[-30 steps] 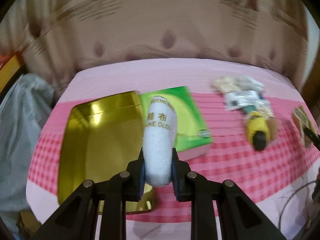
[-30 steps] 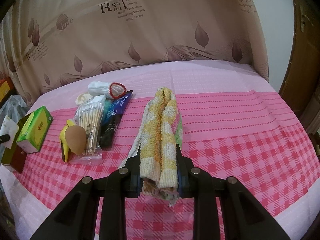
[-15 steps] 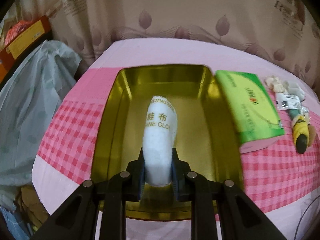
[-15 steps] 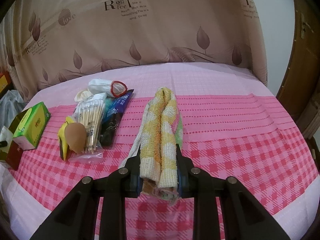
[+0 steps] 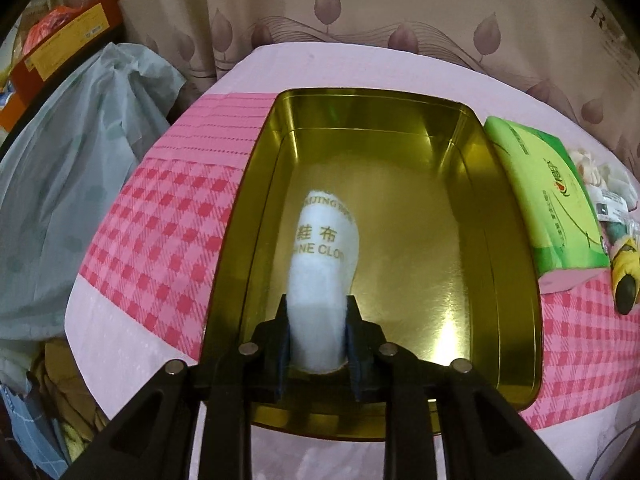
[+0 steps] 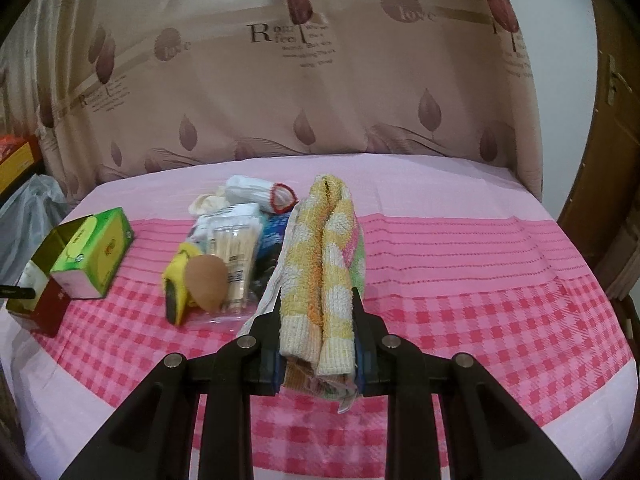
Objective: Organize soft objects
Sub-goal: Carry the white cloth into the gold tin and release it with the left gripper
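Pink checked worktop [image 6: 480, 280]: left claw [image 5: 318, 334] clamped on white cloth [image 5: 324, 264] over gold tin [image 5: 516, 280], right claw [image 6: 318, 338] clamped on yellow towel [image 6: 324, 256].

Both grippers look like the same build. The left gripper [image 5: 318, 334] is matte black plastic, two angular linkage arms fanning out toward 7 and 5 o'clock, with four small round silver screws in a row across the joints. Its fingers [image 5: 283, 344] have dark blue pads on the inner faces. The right gripper [image 6: 318, 334] is the same: black arms, silver screws, blue-lined fingers [image 6: 276, 364].
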A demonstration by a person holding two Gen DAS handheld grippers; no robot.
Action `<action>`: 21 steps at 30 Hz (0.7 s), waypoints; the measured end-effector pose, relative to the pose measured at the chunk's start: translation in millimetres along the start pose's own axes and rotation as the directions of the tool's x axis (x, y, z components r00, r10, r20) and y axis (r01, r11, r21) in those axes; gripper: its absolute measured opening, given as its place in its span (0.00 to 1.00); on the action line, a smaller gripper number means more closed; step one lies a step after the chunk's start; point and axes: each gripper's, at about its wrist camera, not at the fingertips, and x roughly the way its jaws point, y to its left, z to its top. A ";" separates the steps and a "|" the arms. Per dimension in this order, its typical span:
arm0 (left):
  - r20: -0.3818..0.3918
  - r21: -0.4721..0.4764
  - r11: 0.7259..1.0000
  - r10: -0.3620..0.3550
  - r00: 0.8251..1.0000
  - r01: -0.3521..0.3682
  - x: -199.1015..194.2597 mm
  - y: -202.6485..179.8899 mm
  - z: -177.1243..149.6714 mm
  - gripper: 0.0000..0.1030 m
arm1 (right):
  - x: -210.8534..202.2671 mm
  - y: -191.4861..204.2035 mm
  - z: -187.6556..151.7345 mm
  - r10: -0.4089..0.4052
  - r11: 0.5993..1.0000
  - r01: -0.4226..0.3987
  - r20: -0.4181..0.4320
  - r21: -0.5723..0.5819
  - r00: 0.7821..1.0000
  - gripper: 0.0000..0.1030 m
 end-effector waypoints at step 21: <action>0.145 -0.032 0.999 0.044 0.988 -0.040 -53.1 10.9 -16.6 0.46 | -7.5 97.5 -10.7 0.158 0.976 -0.163 -0.045 -0.146 0.986 0.22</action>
